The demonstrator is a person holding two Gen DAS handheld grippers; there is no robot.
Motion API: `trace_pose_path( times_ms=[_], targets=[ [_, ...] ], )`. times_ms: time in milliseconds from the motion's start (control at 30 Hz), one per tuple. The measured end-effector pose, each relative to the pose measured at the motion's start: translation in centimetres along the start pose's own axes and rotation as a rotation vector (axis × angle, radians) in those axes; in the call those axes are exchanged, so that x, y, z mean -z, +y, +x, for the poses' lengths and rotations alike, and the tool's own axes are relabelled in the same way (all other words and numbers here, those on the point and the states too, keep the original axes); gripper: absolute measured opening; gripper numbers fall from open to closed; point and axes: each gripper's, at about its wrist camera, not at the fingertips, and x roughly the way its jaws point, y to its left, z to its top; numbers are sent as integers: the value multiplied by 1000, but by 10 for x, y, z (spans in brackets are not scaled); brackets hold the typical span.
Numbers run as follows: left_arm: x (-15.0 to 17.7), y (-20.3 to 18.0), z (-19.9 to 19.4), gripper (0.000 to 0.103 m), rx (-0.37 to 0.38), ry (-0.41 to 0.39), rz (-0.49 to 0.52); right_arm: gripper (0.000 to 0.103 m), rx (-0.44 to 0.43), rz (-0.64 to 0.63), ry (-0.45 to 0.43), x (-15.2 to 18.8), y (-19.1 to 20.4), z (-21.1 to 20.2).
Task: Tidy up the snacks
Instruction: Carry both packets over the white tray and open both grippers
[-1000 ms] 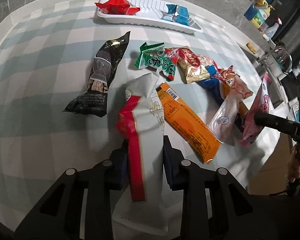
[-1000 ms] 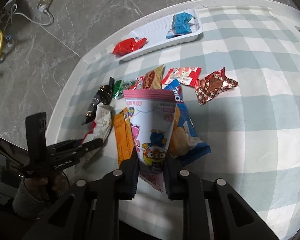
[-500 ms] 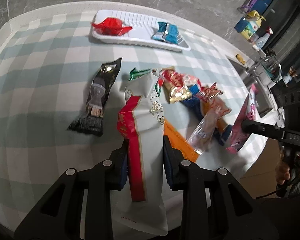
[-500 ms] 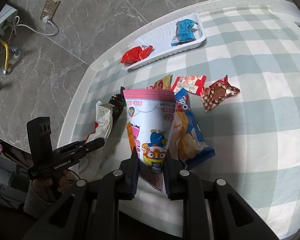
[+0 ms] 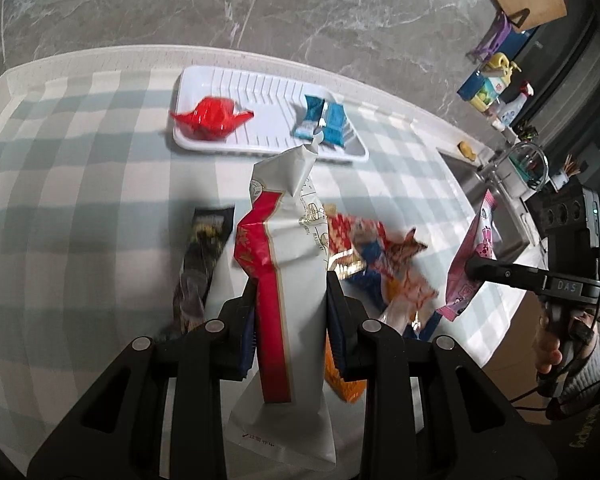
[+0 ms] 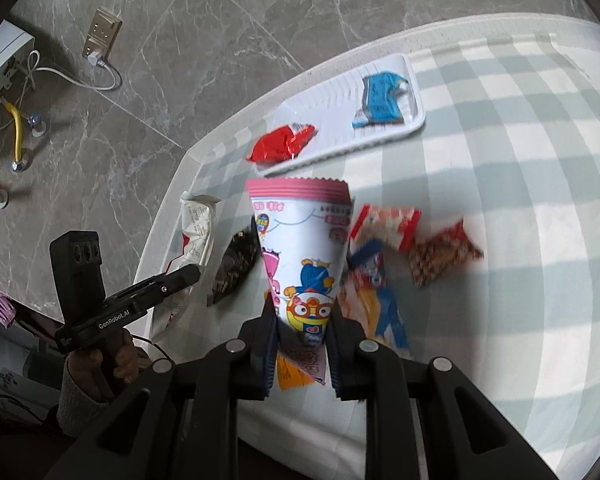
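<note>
My left gripper (image 5: 289, 312) is shut on a long white and red snack packet (image 5: 287, 248) and holds it well above the table. My right gripper (image 6: 300, 328) is shut on a white and pink cartoon snack packet (image 6: 300, 248), also lifted. A white tray (image 5: 259, 88) at the far side holds a red packet (image 5: 209, 116) and a blue packet (image 5: 324, 120); the tray also shows in the right wrist view (image 6: 336, 92). Below the grippers lies a pile of loose snacks (image 5: 372, 256), with a black packet (image 5: 199, 264) beside it.
The table has a green and white checked cloth (image 5: 79, 184). A sink and bottles (image 5: 496, 92) stand beyond the right edge. The floor is grey stone, with a socket and cables (image 6: 99, 40). The table's near edge lies just below both grippers.
Both grippers have risen and pulled back with their packets. The table and the snack pile look smaller and farther. The tray has come nearer the middle of the views.
</note>
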Motion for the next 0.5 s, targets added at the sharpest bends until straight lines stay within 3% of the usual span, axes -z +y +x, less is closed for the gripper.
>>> trace_pose_path(
  times_ms=[500],
  targets=[
    [-101,11,19,27,28,-43,15,22,-4,-16,16,-100,-9,13]
  ],
)
